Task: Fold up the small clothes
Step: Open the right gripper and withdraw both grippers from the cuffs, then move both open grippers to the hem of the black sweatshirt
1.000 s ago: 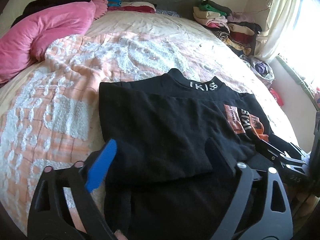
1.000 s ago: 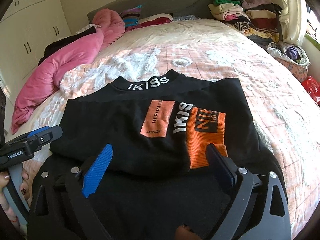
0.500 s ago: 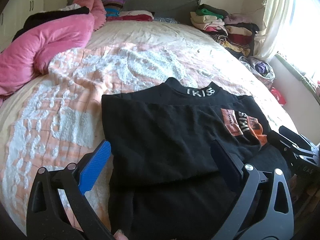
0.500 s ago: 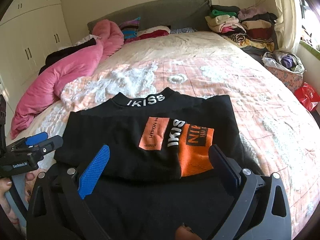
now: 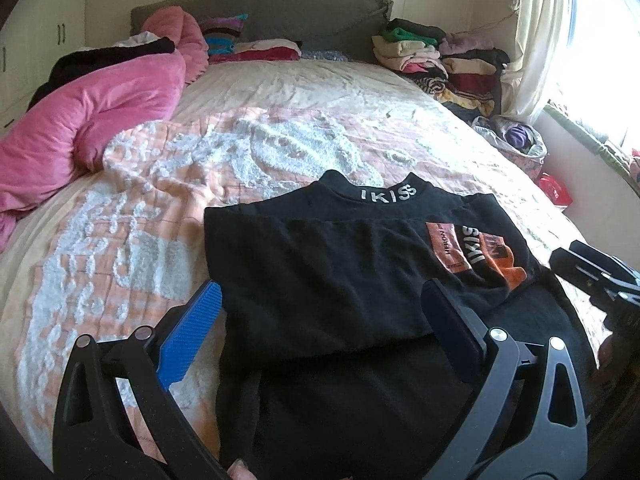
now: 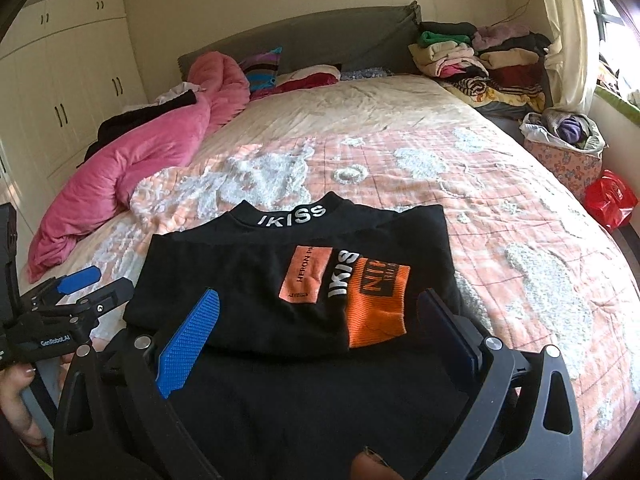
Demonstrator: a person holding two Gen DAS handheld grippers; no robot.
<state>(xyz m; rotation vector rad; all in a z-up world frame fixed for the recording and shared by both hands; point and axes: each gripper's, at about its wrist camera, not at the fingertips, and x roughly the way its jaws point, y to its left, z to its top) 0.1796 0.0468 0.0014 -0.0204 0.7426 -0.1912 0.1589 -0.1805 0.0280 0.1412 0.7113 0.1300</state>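
Note:
A black sweater (image 5: 328,264) with "IKISS" on its collar lies flat on the peach bedspread (image 5: 120,240), collar away from me. Both sleeves are folded across its chest; the one with orange patches (image 6: 376,300) lies on top at the right. My left gripper (image 5: 320,312) hovers open over the sweater's near left part, nothing between its pads. My right gripper (image 6: 320,324) hovers open above the near right part, also holding nothing. Each gripper shows in the other's view: the right gripper (image 5: 592,276) and the left gripper (image 6: 80,292), held by a hand.
A pink duvet (image 5: 80,120) is bunched along the left side of the bed. Stacked folded clothes (image 6: 480,56) sit at the far right corner by the headboard. A floral basket (image 6: 560,152) and a red bag (image 6: 608,200) stand beside the bed on the right.
Both grippers have lifted and drawn back from the sweater, so more of the bed shows. The left jaws spread slightly wider. The sweater lies as before.

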